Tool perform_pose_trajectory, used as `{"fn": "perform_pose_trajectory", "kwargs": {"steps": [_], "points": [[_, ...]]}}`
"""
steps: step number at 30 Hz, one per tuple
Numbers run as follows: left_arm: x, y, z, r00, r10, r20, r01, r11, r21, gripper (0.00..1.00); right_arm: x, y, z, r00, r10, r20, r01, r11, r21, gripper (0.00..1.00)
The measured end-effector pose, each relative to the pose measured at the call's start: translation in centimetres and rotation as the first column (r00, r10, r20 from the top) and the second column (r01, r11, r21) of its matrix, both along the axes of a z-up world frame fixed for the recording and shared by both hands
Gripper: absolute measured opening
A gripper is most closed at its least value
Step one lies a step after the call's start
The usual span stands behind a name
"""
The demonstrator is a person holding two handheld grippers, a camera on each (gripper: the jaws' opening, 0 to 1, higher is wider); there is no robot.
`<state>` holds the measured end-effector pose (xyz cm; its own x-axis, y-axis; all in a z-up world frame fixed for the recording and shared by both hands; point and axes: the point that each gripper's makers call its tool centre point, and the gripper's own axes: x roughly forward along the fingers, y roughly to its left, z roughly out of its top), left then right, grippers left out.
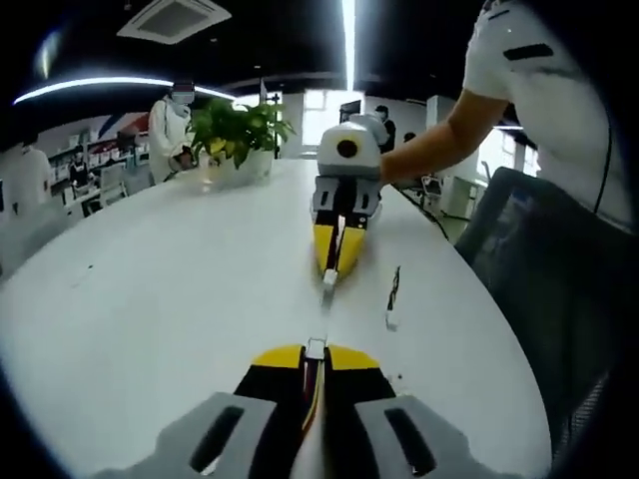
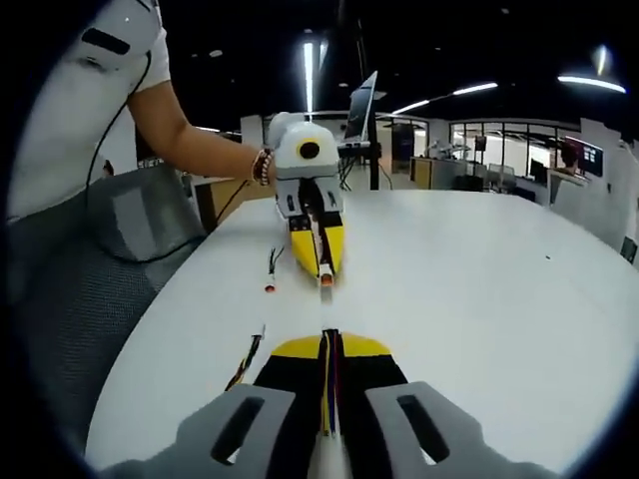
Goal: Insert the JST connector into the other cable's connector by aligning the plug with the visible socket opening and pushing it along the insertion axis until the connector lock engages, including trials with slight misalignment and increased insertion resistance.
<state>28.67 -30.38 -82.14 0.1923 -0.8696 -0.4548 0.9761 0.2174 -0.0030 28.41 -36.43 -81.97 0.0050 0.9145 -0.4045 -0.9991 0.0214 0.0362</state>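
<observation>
Yellow-tipped jaws of the left gripper (image 1: 316,351) are pressed narrow on a cable, its white socket (image 1: 316,348) poking out just past the tips and facing away toward the right gripper (image 1: 332,282). Seen the other way, the right gripper (image 2: 328,339) is likewise closed on a thin bundle of wires, and the left gripper (image 2: 324,274) faces it across the white bench (image 2: 479,289), holding a small plug (image 2: 325,280) at its tips.

Both connectors lie along their grippers' long axes, nose to nose and low over the bench, near but apart. A spare cable (image 1: 392,296) lies on the bench just right of the gap.

To do this well, I judge the two axes should be brought onto one line first, heights matched, then pushed straight with no twist. If resistance builds, a small wiggle beats forcing it. Whether the lock tab faces the matching side is too small to tell.
</observation>
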Motion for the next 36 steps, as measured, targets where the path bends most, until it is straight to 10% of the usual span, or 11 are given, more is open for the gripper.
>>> {"fn": "perform_pose_trajectory", "kwargs": {"steps": [36], "points": [[-0.9, -2.4, 0.4, 0.993, -0.082, 0.088, 0.07, 0.989, 0.131, 0.0, -1.2, 2.1, 0.4, 0.999, 0.029, -0.03, -0.031, 0.998, -0.06, 0.01]]}}
